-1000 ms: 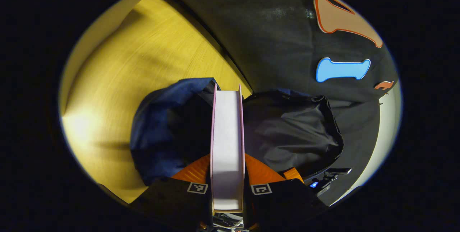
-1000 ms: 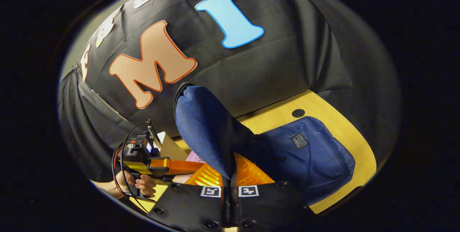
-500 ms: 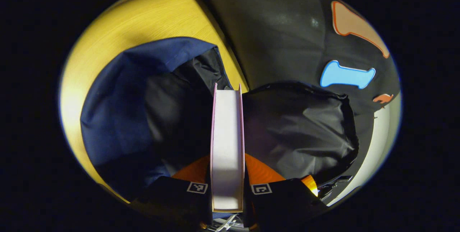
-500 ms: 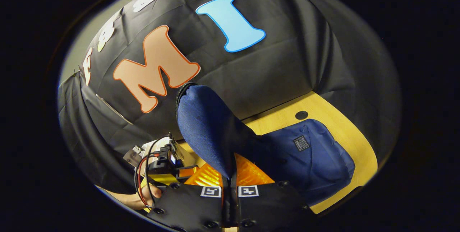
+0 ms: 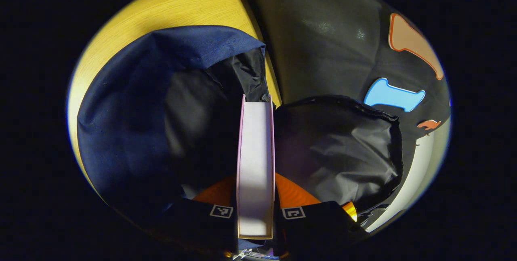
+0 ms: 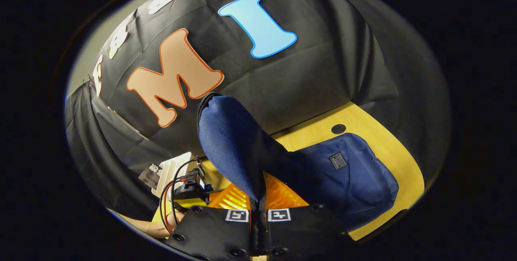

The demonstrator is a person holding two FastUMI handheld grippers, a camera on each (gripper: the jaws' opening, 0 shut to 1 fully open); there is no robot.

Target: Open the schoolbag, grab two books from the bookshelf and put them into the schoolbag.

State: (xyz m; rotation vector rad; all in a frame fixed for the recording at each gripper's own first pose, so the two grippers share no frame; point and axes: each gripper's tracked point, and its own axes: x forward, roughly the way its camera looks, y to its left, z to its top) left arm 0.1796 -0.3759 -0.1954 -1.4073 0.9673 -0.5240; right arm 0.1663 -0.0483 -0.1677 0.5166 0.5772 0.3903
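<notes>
1. left gripper [image 5: 255, 212] is clamped on the book [image 5: 255, 160], edge-on between both fingers, its far end pointing straight into the schoolbag [image 5: 133, 103].
2. big change over the last second: the bag's blue shell and black lining [image 5: 335, 152] have swollen across the left gripper view, and the wooden table [image 5: 190, 6] has shrunk to a strip up top. the book has closed right in on the mouth.
3. the book's leading end now sits at the zip line, where the opening narrows. it looks to be at the threshold, but how deep it has gone i cannot tell.
4. right gripper [image 6: 258, 216] pinches the blue flap [image 6: 230, 139] and holds it raised, fingers tight on the fabric. its hold has barely shifted, so the mouth stays propped open.
5. in the right gripper view the left gripper's body [image 6: 190, 190] has slid lower and nearer, matching that plunge.
6. my read: first book mid-insertion. whether a second is still to fetch, i cannot tell.
</notes>
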